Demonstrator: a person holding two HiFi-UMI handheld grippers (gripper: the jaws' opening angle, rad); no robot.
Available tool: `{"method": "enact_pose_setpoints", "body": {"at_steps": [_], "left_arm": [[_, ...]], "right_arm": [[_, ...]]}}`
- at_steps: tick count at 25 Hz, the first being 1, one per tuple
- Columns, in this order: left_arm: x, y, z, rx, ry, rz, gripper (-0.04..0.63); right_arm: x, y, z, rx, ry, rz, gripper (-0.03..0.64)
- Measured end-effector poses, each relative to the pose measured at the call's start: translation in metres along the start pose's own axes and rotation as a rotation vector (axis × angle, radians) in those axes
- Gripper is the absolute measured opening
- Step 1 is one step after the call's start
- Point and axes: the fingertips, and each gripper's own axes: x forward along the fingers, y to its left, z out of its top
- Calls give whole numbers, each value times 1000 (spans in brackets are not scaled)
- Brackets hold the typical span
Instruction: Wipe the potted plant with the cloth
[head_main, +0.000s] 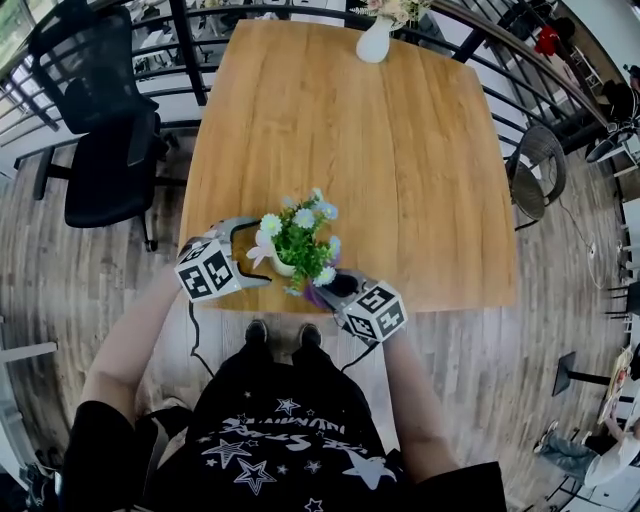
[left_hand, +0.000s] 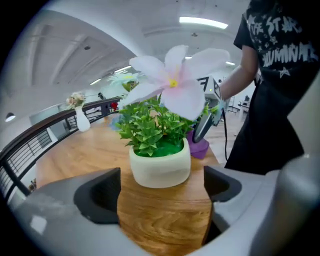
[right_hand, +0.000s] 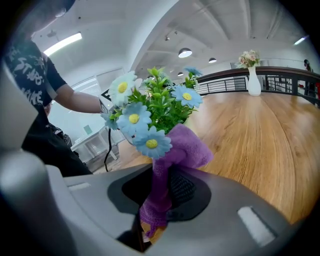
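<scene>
A small white pot (head_main: 283, 266) of green leaves with pale blue and white flowers (head_main: 303, 238) stands near the front edge of the wooden table (head_main: 400, 150). My left gripper (head_main: 254, 254) is at the pot's left with its jaws wide apart. In the left gripper view the pot (left_hand: 160, 169) sits just ahead of that gripper (left_hand: 162, 189), and neither pad touches it. My right gripper (head_main: 335, 289) is at the plant's right, shut on a purple cloth (right_hand: 186, 148). A fold of the cloth sticks up from the right gripper (right_hand: 168, 192) against the blue flowers (right_hand: 150, 142).
A white vase (head_main: 375, 40) with flowers stands at the table's far edge. A black office chair (head_main: 100, 130) is left of the table and a wicker chair (head_main: 535, 175) is right of it. A dark railing runs behind. The person stands at the front edge.
</scene>
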Motion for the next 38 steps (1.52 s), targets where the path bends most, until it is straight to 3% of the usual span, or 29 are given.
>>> {"method": "enact_pose_setpoints", "body": {"at_steps": [3, 13, 16, 23, 38], "left_arm": [[2, 2, 3, 17, -10, -81, 528], [25, 7, 5, 88, 25, -190, 523], [28, 10, 9, 93, 22, -178, 460], [32, 8, 13, 20, -5, -97, 457], [40, 9, 22, -286, -28, 250, 456]], "right_arm": [[1, -1, -1, 14, -4, -8, 80], [1, -2, -2, 32, -2, -25, 81], [1, -3, -3, 36, -2, -31, 81], [-2, -10, -3, 43, -15, -58, 81], [-5, -25, 10, 63, -57, -119, 81]]}}
